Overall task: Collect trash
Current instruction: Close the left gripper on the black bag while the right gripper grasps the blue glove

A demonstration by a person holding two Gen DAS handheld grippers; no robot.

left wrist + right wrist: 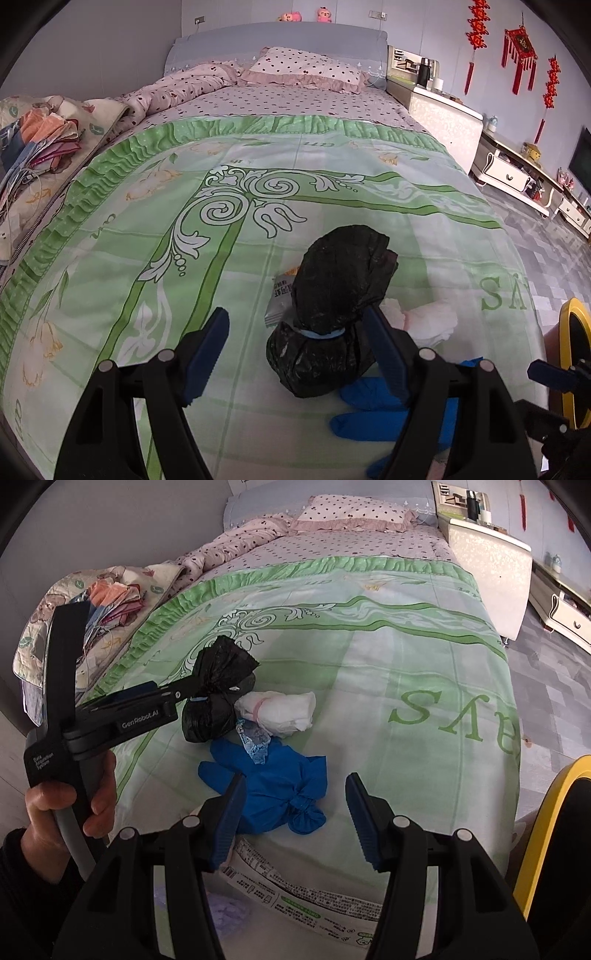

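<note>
Nearest to the right wrist camera, the right gripper (295, 819) has its blue pads apart, with nothing between them. It hangs over a knotted blue glove (273, 790) that lies on the green bedspread (406, 672), close to the near edge of the bed. Under the gripper, at that same edge, lies a flat printed wrapper (306, 897).

Beyond the glove lies a black plastic bag (218, 698), tied around its middle with a light blue band; what is inside it cannot be seen. Just beside it, on the right, is a white bundle (280, 712) tied with a pink band, and a small crumpled light blue piece (255, 742) lies between this bundle and the glove.

A hand (70, 801) holds the left gripper (295, 354), whose jaws are also apart. They stand on both sides of the black bag, and whether the right pad touches it I cannot tell. A small silver packet (280, 299) lies half hidden behind the bag.

A yellow-rimmed container (546, 812) stands beside the right edge of the bed; its inside looks dark.
</note>
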